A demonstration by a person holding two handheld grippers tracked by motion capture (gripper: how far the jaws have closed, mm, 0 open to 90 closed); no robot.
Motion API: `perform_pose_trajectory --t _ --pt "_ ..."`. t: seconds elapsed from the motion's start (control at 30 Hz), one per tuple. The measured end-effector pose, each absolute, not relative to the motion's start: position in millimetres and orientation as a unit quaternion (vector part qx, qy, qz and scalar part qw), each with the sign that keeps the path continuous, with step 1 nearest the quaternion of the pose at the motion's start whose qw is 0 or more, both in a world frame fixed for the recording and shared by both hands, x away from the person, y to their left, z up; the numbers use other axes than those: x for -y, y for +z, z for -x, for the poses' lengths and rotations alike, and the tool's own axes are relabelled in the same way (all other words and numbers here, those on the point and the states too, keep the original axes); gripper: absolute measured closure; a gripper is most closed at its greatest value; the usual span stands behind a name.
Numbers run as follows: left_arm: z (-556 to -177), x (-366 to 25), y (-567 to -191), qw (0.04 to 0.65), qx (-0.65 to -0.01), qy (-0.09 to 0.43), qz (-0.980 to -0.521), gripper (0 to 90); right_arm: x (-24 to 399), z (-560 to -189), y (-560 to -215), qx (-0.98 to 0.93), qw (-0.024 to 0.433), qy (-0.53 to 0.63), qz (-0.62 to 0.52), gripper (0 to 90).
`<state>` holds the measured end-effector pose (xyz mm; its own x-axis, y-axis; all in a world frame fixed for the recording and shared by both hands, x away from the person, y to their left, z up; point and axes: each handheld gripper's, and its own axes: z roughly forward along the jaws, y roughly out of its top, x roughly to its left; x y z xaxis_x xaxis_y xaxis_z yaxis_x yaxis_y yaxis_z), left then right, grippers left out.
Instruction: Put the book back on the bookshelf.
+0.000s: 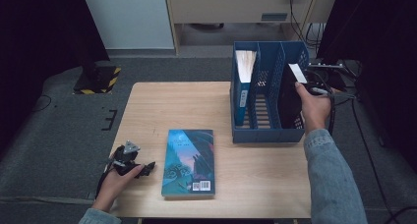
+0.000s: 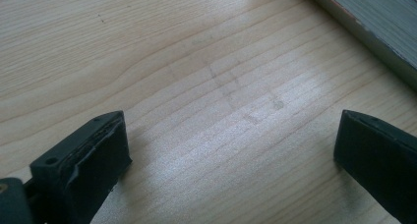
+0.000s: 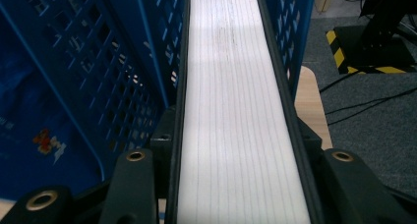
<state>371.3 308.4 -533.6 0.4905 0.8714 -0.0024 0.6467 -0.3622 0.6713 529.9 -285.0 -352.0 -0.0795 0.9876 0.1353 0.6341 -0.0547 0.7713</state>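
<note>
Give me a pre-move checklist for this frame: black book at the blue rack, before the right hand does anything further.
1. Right hand-held gripper clamped on the black book: ok.
2. Book inside the blue rack's right compartment: ok.
3. Book bottom seated on the rack floor: cannot tell.
4. Blue book standing in the left compartment, apart from it: ok.
5. Left hand-held gripper open, nothing between its jaws: ok.
6. Teal book flat on the table, away from the rack: ok.

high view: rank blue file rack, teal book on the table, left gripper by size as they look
1. blue file rack
2. teal book, flat on the table, clearly smaller
3. left gripper, smallest
</note>
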Motion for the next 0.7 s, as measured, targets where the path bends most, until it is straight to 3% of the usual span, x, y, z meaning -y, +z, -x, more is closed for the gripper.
perform_pose_trajectory --t 0.7 --pt "-372.0 -308.6 -533.3 0.31 -0.469 0.181 -0.807 0.0 286.2 -562.3 -363.2 -0.641 0.243 0.359 -0.633 52.5"
